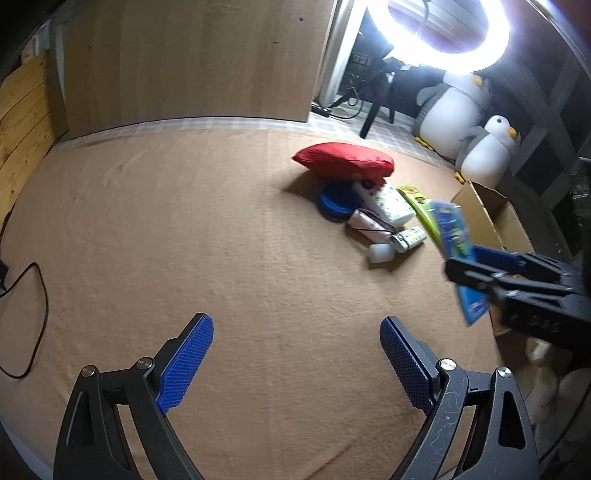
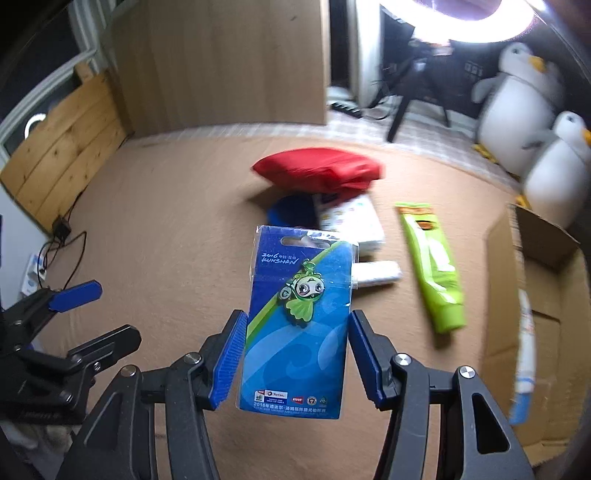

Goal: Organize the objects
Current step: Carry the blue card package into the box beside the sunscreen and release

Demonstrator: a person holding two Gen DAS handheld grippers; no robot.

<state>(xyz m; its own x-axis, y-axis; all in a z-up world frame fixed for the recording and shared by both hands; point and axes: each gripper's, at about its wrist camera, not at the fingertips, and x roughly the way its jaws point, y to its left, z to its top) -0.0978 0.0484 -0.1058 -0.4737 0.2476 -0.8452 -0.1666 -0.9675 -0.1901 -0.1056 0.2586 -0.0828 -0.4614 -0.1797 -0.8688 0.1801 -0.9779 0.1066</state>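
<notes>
— What did my right gripper (image 2: 297, 332) have at that moment?

— It had the blue carded keychain pack (image 2: 301, 317) pinched by its side edges between the two blue pads, jaws partway closed on it. The card stood nearly upright, lifted clear of the tan blanket (image 2: 166, 229), with a green cartoon charm on its front.

— And my left gripper (image 1: 295, 332)?

— I had its jaws spread wide with nothing between them, only bare blanket below. It hung well apart from the pile.

— Where was the rest of the clutter?

— Farther back on the blanket. A red pouch (image 1: 343, 162) lay on top of a blue round dish (image 1: 334, 206) and a white patterned pack (image 1: 388, 203). Just beside those I saw a pink case (image 1: 369, 225), a small white cylinder (image 1: 380, 253) and a green tube (image 2: 432, 266) lying flat.

— And the box?

— The open cardboard box (image 2: 535, 295) sat to the right of the pile, near the held card. From the left wrist camera the card appeared in front of the box's near wall. Two plush penguins (image 1: 454, 110) stood behind it, under the ring light (image 1: 439, 33).
</notes>
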